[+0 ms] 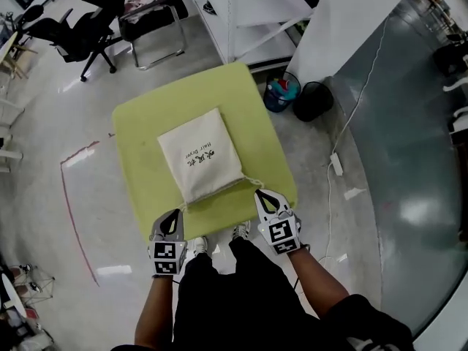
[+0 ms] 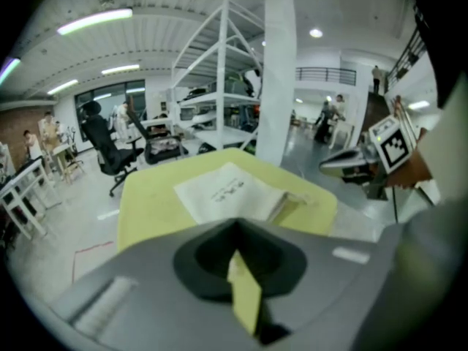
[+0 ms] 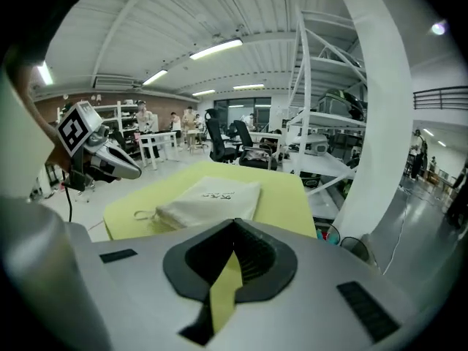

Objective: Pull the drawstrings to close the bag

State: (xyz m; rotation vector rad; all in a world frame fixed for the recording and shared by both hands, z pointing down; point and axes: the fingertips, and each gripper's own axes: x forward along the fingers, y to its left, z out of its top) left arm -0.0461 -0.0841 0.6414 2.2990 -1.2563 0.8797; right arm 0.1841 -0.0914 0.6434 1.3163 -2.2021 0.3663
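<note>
Cream cloth bag (image 1: pixel 199 152) lies flat at the middle of the yellow-green table (image 1: pixel 139 137), print side up, its gathered mouth toward the lower edge of the frame. A thin drawstring loop (image 1: pixel 252 182) trails from the mouth's right corner onto the table.

At lower left, the left gripper (image 1: pixel 175 216) sits at the table's near edge, just beside the mouth's left corner, jaws pressed together on nothing. At lower right, the right gripper (image 1: pixel 263 197) is close to the loop, jaws likewise clenched and empty. Whether either one touches the cords, I cannot tell.
</note>
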